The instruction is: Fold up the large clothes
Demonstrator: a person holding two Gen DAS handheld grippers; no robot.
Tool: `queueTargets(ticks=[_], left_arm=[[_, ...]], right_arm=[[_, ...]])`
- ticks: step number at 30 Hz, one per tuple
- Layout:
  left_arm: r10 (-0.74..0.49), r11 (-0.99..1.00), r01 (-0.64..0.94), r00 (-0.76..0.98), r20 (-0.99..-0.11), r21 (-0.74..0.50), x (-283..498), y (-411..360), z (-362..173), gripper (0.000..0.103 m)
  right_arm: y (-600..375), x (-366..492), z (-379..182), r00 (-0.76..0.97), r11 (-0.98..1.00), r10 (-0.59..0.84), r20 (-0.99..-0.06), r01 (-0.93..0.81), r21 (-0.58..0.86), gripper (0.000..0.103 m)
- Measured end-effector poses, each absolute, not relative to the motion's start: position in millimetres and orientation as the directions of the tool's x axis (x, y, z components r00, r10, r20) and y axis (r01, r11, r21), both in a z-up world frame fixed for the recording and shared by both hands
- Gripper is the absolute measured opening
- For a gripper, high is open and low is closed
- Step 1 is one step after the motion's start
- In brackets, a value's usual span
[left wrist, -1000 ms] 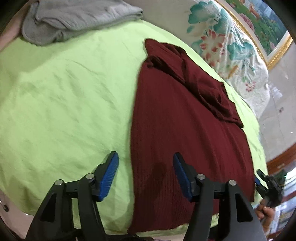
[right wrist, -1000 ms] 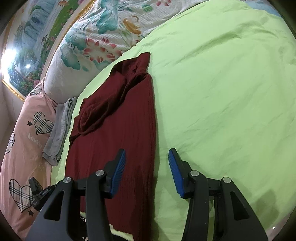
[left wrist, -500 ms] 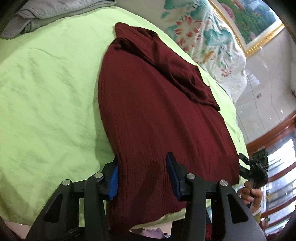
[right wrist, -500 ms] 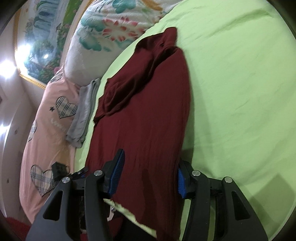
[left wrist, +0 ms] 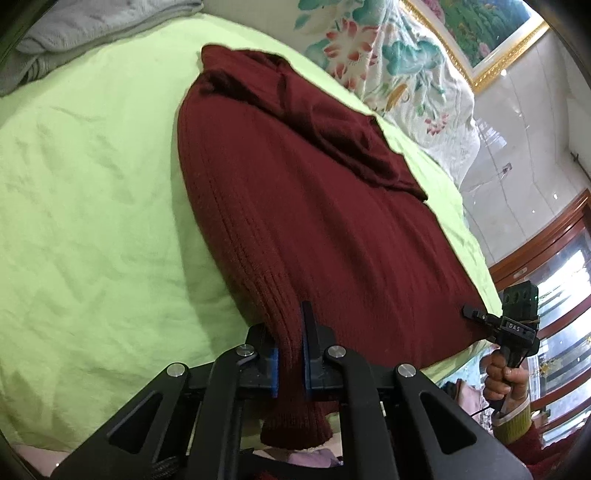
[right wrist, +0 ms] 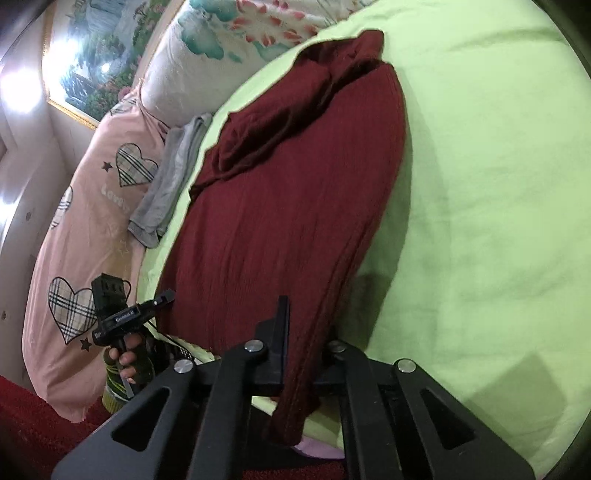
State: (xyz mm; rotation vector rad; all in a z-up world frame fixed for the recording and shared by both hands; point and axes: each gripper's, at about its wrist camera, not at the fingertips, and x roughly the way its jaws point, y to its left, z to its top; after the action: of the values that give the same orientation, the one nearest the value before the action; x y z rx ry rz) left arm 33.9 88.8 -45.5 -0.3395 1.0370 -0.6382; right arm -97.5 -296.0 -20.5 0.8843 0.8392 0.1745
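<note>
A dark red ribbed sweater [left wrist: 317, 221] lies lengthwise on a light green bedsheet [left wrist: 92, 206], its sleeves folded over the far part. My left gripper [left wrist: 290, 354] is shut on the sweater's near left hem corner. My right gripper [right wrist: 306, 354] is shut on the near right hem corner of the sweater [right wrist: 295, 206]. Both corners bunch between the jaws and hang below them. Each gripper also shows small in the other's view, the right one [left wrist: 476, 317] and the left one [right wrist: 162, 297], held in a hand at the bed's edge.
A folded grey garment [left wrist: 85, 40] lies at the far left of the sheet and shows in the right wrist view [right wrist: 170, 177]. A floral pillow [left wrist: 399, 70] and a pink heart-print duvet [right wrist: 85, 236] lie behind. A framed painting [left wrist: 487, 33] hangs on the wall.
Both grippers moved onto the sweater's near hem and closed from wide open to shut on its two corners. The hem is now gathered and lifted slightly at both corners.
</note>
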Motion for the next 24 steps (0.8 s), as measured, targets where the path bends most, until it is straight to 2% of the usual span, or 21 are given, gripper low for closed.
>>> queueTargets(ticks=[7,12,19,24], left_arm=[[-0.691,0.722,0.394,0.453,-0.563,-0.569,40.3,91.4,6.4,0.007],[-0.699,0.710,0.422,0.511,-0.499,-0.564,72.0,83.8,42.9,0.007],[-0.667,0.740,0.418,0.564,-0.487,-0.527,158.9,56.4,76.6,0.007],[-0.603,0.791,0.372,0.604,-0.521,-0.485,240.3,30.4,70.5,0.007]], right_arm=[[-313.9,-76.3,16.5,0.761,0.608,0.466,-0.451,0.095,0.788,0.005],[-336.3,-40.1,40.7,0.800,0.620,0.441,-0.406,0.055,0.783,0.005],[-388.8,36.1,58.5,0.841,0.624,0.378,-0.387,0.077,0.778,0.005],[-426.2,111.9,41.8,0.827,0.619,0.359,-0.432,0.135,0.773,0.005]])
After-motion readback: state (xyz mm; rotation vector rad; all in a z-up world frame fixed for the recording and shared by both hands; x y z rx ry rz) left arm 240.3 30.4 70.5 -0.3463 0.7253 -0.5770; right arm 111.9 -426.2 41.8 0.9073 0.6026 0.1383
